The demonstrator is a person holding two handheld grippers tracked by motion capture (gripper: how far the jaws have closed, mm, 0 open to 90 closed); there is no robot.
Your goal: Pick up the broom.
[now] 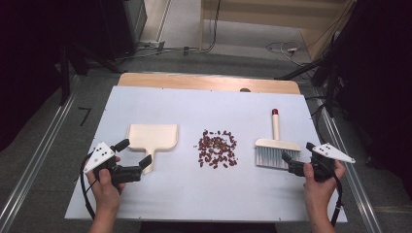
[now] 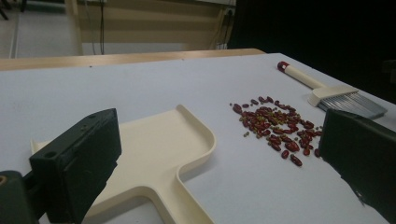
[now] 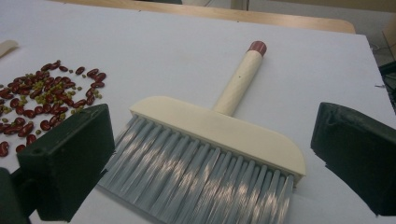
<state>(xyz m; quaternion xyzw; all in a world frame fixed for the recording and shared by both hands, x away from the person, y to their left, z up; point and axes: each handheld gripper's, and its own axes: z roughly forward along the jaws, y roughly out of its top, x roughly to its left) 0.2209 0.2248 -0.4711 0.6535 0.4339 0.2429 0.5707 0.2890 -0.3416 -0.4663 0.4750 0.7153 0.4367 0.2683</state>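
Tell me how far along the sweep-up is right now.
Nothing looks done: the beans lie scattered on the table between the dustpan and the brush. In hand: the left gripper is open at the dustpan's handle, the right gripper open at the brush's bristles; neither grips. Left: grasping both, sweeping, collecting.

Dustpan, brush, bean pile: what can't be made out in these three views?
- Dustpan: in the left gripper view its handle end runs off the bottom edge, and the near jaw covers its left corner.
- Brush: in the right gripper view the bristle tips run off the bottom edge.
- Beans: in the high view too small to count; the small green ones hardly show there.
- Left gripper: whether it touches the dustpan's handle is unclear from above.
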